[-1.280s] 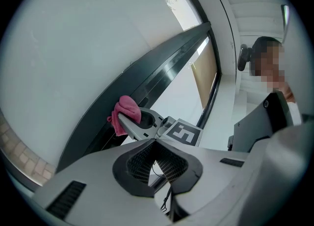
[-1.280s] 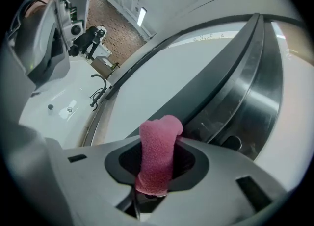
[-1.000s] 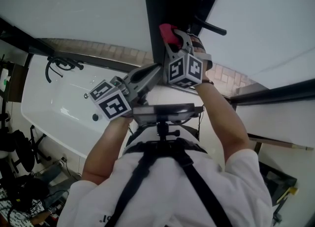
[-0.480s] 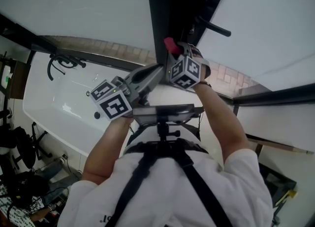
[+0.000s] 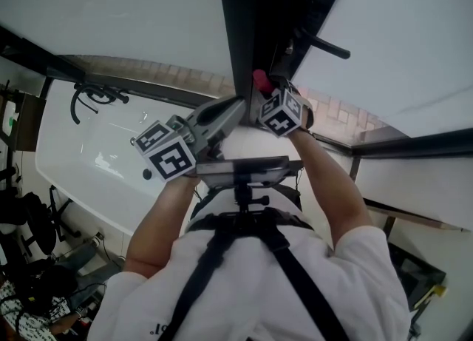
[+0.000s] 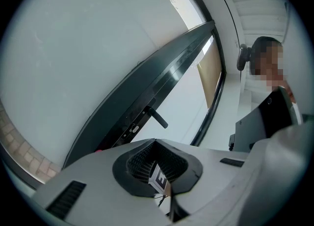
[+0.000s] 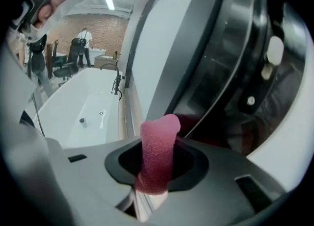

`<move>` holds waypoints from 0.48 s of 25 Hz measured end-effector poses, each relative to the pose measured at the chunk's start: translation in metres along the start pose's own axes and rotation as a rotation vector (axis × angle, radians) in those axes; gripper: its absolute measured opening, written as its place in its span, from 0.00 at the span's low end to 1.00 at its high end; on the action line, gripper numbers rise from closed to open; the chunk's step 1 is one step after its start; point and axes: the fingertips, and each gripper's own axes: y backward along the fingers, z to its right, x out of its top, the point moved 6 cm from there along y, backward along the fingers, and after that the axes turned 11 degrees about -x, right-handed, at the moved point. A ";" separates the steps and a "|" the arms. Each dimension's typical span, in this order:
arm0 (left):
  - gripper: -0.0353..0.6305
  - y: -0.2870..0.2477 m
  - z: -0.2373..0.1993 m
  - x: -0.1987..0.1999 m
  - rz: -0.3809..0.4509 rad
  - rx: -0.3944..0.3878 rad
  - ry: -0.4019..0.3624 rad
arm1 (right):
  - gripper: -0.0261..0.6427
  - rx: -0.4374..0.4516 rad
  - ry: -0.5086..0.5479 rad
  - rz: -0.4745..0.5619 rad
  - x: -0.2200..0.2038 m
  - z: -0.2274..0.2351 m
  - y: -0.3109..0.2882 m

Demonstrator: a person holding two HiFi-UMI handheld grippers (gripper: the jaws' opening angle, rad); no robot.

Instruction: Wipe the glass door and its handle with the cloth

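Right claw (image 7: 159, 163): jaws clamped on the pink cloth (image 7: 158, 146), a rolled wad standing up past the tips. That looks deliberate: the soft end leads, so cloth rather than plastic meets the door. The cloth end sits just ahead of the claw, right at the dark door stile (image 7: 196, 68). Can't tell whether it's touching. The lever handle (image 5: 319, 42) is just above and beyond this claw. The frosted pane of the glass door (image 5: 399, 29) spreads out to the claw's right.

Left claw (image 6: 157, 168): jaws together, nothing in them. It's held lower, to the left of the right claw, with its tips aimed at the stile. It's near the stile but not working it. My read is that it's parked out of the wiping path.

Judgement: the wipe is at the stile/handle zone. The handle looks like the likely next target, and the big pane is mostly left to do.

Containers: only one, the white bathtub (image 5: 89, 154), below and to the left of both claws. I see nothing in it except the drain (image 7: 82, 120). A black faucet (image 5: 92, 95) sits at its far rim.
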 end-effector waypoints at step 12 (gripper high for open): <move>0.04 0.000 -0.008 -0.005 -0.034 0.001 -0.042 | 0.21 0.163 -0.463 -0.179 -0.063 -0.029 -0.030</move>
